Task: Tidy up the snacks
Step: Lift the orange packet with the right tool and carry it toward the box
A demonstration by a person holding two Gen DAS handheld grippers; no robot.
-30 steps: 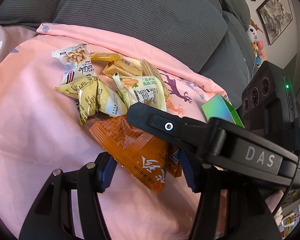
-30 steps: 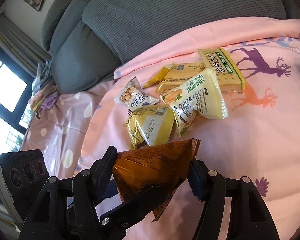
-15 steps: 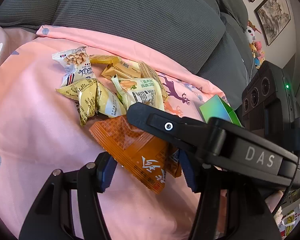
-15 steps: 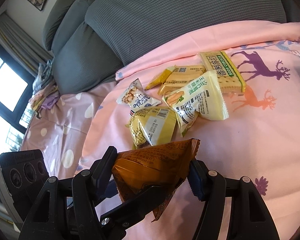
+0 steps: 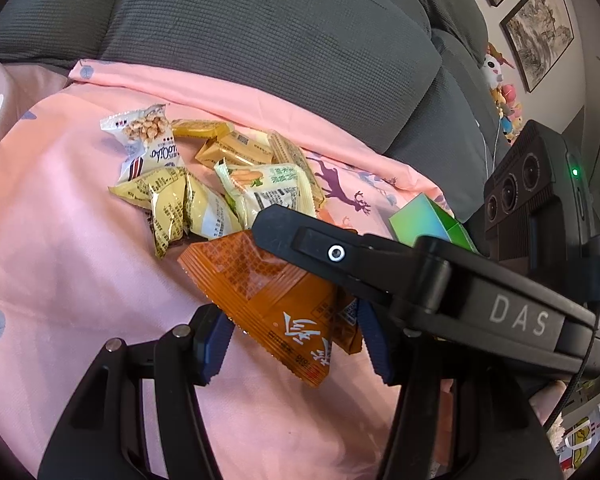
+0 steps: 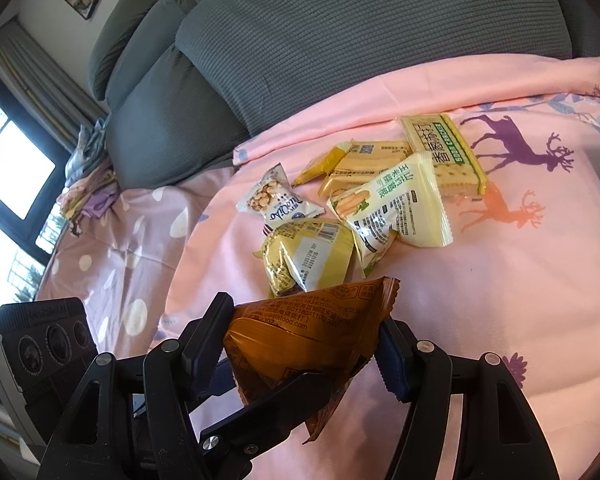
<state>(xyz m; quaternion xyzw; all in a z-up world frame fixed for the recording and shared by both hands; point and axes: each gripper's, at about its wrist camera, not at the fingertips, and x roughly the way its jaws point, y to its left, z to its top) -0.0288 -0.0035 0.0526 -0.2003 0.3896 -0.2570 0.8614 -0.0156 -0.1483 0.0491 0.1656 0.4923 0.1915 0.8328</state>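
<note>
Grey ribbed sofa cushions point(image 6: 364, 40) back a seat covered by a pink blanket point(image 5: 60, 264) printed with purple deer. On the blanket lies a loose cluster of snack packets: a white peanut packet point(image 5: 146, 138) at the far left, a crumpled yellow packet point(image 6: 312, 254) nearer the cameras, a pale corn-stick packet point(image 6: 400, 208) beside it, a long soda cracker pack point(image 6: 444, 152) partly under the corn-stick packet's far edge, and small gold-wrapped biscuits point(image 5: 236, 148) toward the cushions. A green box point(image 5: 428, 220) sits on the blanket to the right, partly hidden behind the right device in the left wrist view.

Nearest the cameras, an orange snack packet point(image 5: 268, 300) is held off the blanket. The right tongs point(image 6: 304, 344) pinch it from both sides, blue pads point(image 6: 392, 364) pressing its edges. The left tongs point(image 5: 292, 340) are spread, their pads flanking the same packet's lower end; whether they touch it I cannot tell. Framed ink paintings point(image 5: 540, 28) hang on the wall at right.
</note>
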